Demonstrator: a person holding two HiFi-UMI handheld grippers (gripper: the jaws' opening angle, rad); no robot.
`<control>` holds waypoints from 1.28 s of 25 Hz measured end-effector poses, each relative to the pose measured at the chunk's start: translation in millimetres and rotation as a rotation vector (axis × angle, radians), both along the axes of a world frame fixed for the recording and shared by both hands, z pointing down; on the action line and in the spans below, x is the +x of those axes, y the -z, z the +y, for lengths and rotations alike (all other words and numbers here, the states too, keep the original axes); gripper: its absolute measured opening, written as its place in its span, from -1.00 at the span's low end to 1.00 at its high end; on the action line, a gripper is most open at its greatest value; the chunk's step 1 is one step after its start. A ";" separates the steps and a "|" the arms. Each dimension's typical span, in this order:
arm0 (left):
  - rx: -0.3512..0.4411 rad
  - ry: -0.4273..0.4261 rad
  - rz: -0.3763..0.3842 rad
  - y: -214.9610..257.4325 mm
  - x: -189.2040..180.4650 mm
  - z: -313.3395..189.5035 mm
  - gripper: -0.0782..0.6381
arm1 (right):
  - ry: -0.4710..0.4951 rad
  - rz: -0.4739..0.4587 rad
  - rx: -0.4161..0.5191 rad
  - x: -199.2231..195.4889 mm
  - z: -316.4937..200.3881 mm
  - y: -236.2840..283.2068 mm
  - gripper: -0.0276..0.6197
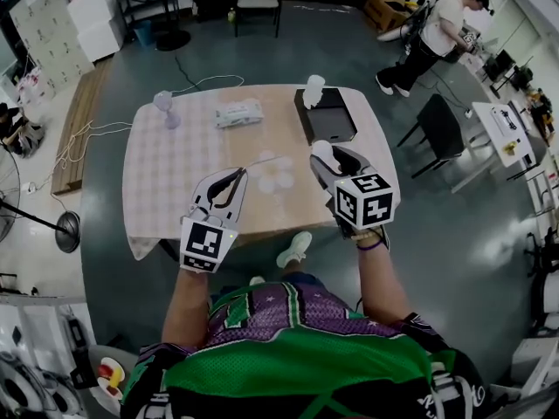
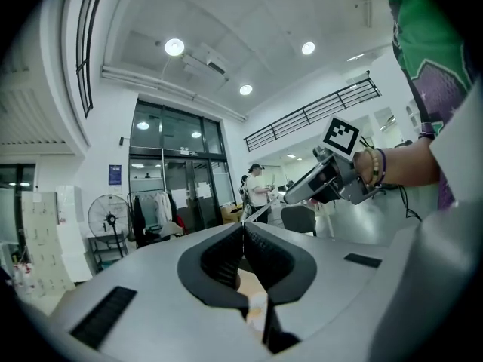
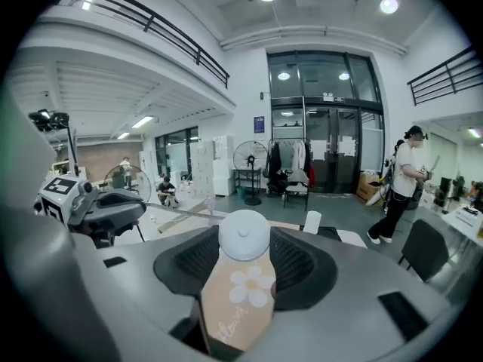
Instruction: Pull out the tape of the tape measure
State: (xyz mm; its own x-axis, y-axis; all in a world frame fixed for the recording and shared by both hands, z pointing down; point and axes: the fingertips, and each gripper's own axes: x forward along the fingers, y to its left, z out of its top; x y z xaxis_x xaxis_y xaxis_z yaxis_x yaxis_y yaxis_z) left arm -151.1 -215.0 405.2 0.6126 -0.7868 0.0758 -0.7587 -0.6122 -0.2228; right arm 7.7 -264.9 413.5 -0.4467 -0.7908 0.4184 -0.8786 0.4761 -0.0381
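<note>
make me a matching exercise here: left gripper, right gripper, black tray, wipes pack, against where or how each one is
1 left gripper
2 right gripper
3 black tray
4 wipes pack

a far right part of the table
b closed on the white round tape measure
c jaws shut together
d far side, left of the tray

Pairs: 1-c, 2-b, 3-a, 4-d

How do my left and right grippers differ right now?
The left gripper's jaws are pressed together, while the right gripper's jaws stand wide. The left gripper shows nothing between its jaws; the right gripper is clamped on the round white tape measure. Both are over the table.
</note>
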 end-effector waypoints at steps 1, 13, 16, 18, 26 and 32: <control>-0.001 0.009 -0.001 -0.4 -2.2 -0.7 -0.71 | -0.016 -0.010 -0.002 4.5 -2.5 -0.7 -0.24; 0.001 0.118 -0.003 2.3 -31.7 -17.4 -0.71 | -0.084 -0.085 -0.011 30.7 -47.3 -7.0 -0.25; -0.002 0.160 0.017 9.7 -49.1 -21.8 -0.71 | -0.100 -0.120 -0.026 45.6 -58.6 -5.9 -0.25; -0.001 0.186 0.019 12.5 -58.6 -24.6 -0.71 | -0.115 -0.131 -0.026 52.7 -62.4 -5.6 -0.25; -0.040 0.251 0.097 7.0 -92.3 -36.5 -0.71 | -0.172 -0.160 -0.036 69.1 -59.4 -16.5 -0.25; -0.089 0.192 0.115 -16.5 -80.0 -40.6 -0.71 | -0.154 -0.152 -0.067 55.6 -50.5 -36.5 -0.24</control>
State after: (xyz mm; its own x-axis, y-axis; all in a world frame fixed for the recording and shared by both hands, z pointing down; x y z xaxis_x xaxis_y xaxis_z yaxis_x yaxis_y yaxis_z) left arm -231.1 -255.6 421.7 0.4613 -0.8828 0.0886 -0.8802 -0.4679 -0.0799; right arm 63.3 -315.3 450.1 -0.3853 -0.8270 0.4095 -0.9222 0.3290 -0.2033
